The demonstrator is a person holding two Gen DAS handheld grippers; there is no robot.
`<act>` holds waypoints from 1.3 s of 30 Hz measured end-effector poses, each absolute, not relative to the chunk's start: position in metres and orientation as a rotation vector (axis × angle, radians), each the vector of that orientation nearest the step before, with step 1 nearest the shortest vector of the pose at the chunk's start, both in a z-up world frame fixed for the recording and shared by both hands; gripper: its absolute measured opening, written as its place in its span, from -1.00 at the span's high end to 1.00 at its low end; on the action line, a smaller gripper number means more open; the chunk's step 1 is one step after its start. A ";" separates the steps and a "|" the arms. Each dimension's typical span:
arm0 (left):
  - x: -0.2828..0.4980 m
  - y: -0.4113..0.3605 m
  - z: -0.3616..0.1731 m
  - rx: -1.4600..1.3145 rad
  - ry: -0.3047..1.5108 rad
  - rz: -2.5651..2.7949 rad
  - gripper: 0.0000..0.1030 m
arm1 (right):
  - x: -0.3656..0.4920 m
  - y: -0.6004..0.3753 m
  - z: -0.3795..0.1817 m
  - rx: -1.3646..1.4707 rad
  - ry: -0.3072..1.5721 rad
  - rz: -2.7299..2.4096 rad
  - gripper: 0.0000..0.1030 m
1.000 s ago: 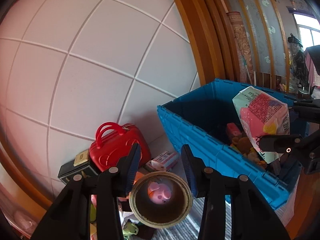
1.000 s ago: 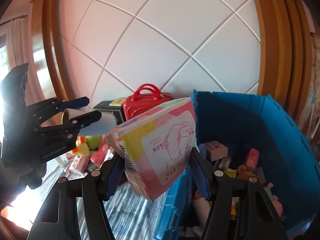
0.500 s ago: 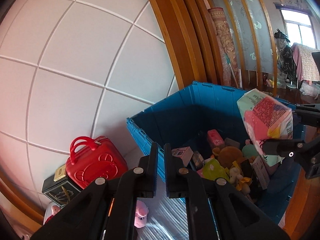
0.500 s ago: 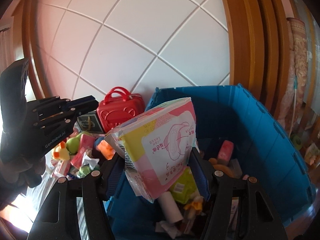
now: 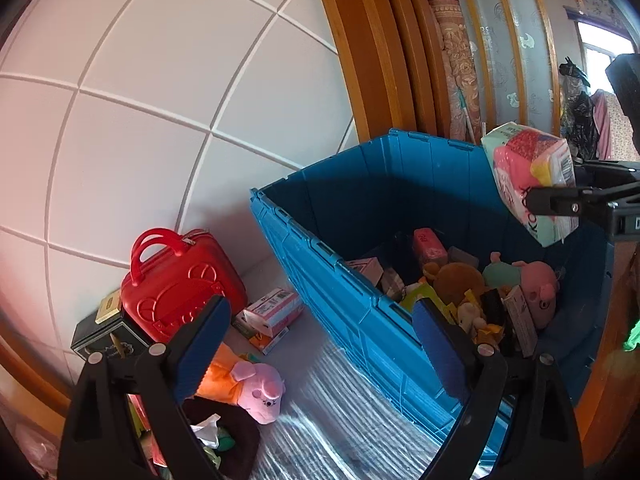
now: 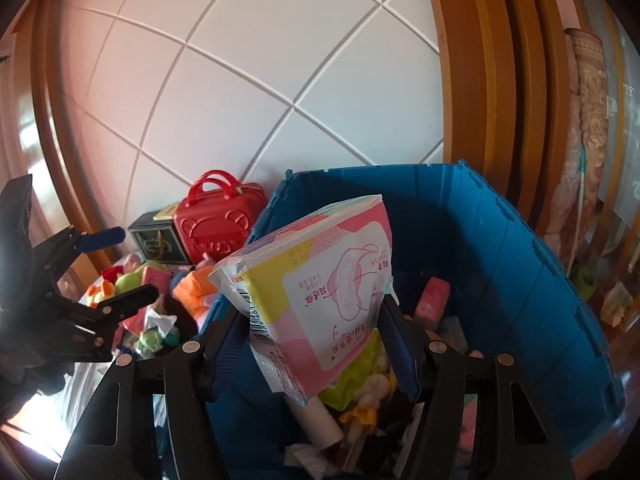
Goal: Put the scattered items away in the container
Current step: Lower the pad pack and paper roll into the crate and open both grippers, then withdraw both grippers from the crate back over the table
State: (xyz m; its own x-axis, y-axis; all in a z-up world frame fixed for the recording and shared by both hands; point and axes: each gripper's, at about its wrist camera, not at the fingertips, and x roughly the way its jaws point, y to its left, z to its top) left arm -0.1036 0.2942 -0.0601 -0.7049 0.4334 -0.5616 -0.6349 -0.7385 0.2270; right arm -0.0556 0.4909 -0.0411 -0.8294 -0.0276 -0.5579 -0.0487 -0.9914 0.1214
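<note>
A blue crate (image 5: pixel 352 216) holds several toys and boxes; it also shows in the right wrist view (image 6: pixel 520 248). My right gripper (image 6: pixel 316 336) is shut on a pink, yellow and white soft pack (image 6: pixel 320 280) and holds it above the crate's inside. The pack also shows in the left wrist view (image 5: pixel 532 176) at the right. My left gripper (image 5: pixel 320 344) is open and empty, above the crate's near rim. It shows in the right wrist view (image 6: pixel 116 264) at the left. A cardboard roll (image 6: pixel 316 420) lies in the crate.
Left of the crate lie a red toy suitcase (image 5: pixel 180 280), a black box (image 5: pixel 104 340), a pink box (image 5: pixel 272 312), a pink pig plush (image 5: pixel 260 388) and other small items on a grey mat. A white panelled wall and wooden frame stand behind.
My left gripper held a cardboard roll a second ago, shut empty over the crate, and now stands wide open. My right gripper has carried the pack further over the crate.
</note>
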 end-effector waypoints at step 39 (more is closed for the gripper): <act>-0.078 0.177 -0.084 -0.872 0.385 2.596 -0.80 | -0.042 0.432 -0.026 -0.851 0.190 3.106 -1.00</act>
State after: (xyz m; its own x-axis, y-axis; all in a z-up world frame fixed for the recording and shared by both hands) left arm -0.0777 0.1774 -0.0844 -0.7382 0.2601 -0.6224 -0.4295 -0.8928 0.1362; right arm -0.0421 0.4321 -0.0255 -0.8575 -0.1122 -0.5021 0.0502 -0.9895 0.1353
